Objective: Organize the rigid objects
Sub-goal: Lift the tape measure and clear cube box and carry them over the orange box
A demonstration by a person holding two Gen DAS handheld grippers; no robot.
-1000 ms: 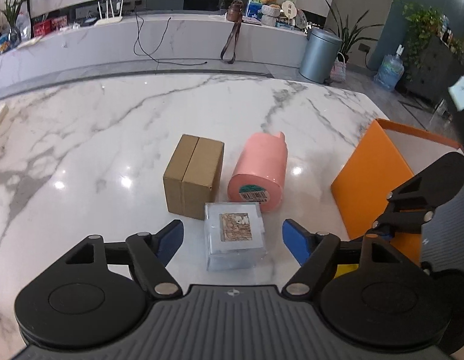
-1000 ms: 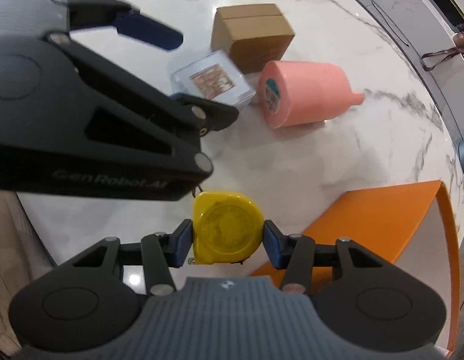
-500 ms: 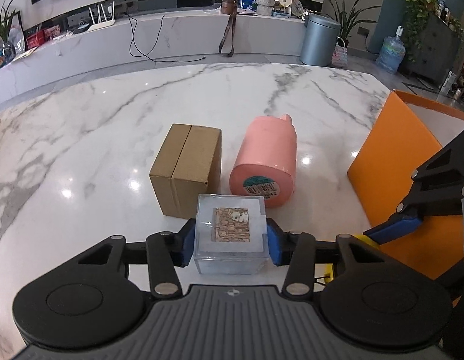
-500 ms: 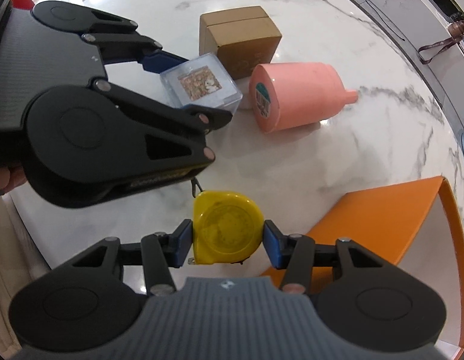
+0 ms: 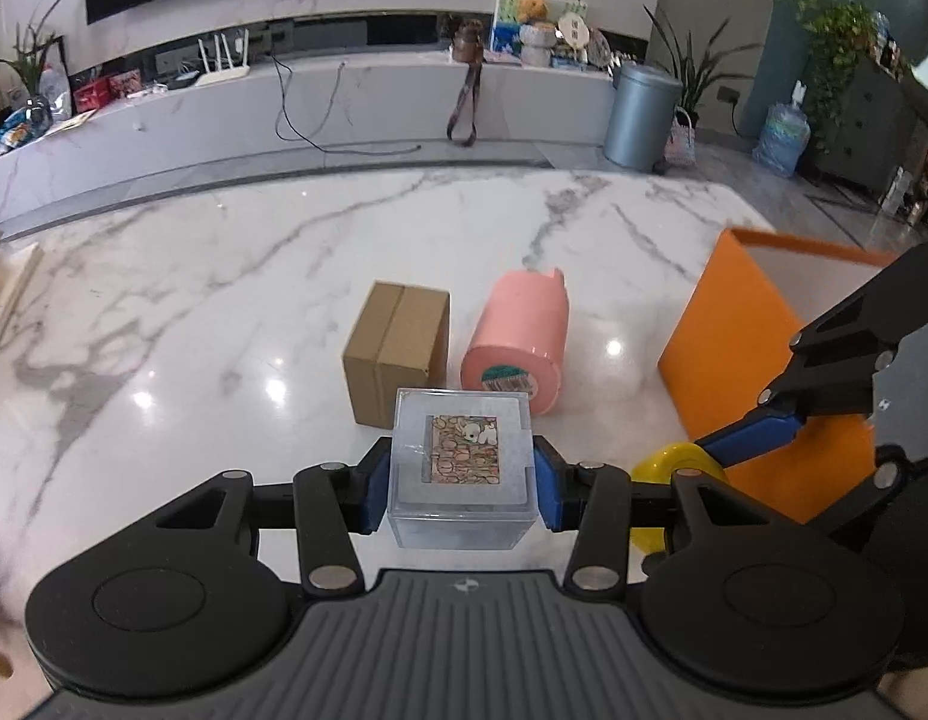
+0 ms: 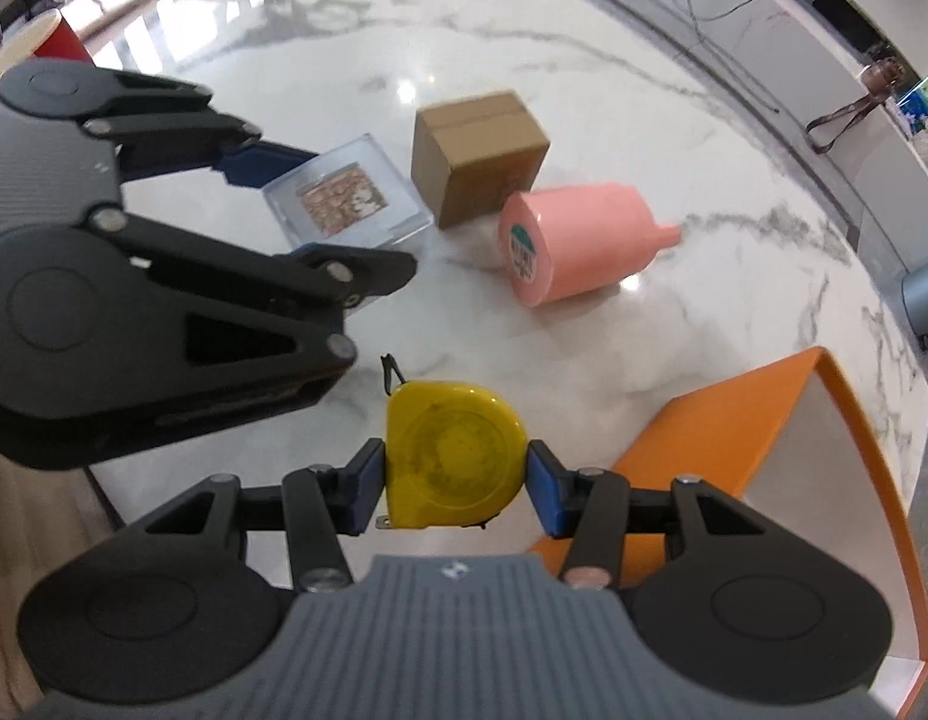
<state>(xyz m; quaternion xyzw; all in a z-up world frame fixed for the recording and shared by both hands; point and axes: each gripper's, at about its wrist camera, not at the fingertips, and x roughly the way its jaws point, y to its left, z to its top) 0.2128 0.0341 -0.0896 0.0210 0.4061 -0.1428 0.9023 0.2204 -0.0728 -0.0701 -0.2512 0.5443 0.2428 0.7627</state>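
My left gripper [image 5: 461,489] is shut on a clear plastic cube [image 5: 462,468] with a picture card on top, held a little above the marble table [image 5: 224,312]. The same clear cube [image 6: 344,198] shows in the right wrist view between the left gripper's blue pads. My right gripper [image 6: 455,483] is shut on a yellow tape measure [image 6: 455,456], which also peeks out as a yellow tape measure [image 5: 667,468] at the right of the left wrist view. Beyond them, a brown cardboard box [image 5: 398,351] stands and a pink bottle [image 5: 520,342] lies on its side.
An orange bin [image 5: 745,336] with a pale inside stands at the right, its near wall close to both grippers; it is the orange bin [image 6: 733,438] under my right gripper. A red cup [image 6: 50,45] stands at the table's far left edge.
My left gripper closed onto the clear cube and lifted it slightly off the table. My right gripper rose a little with the tape measure in it.
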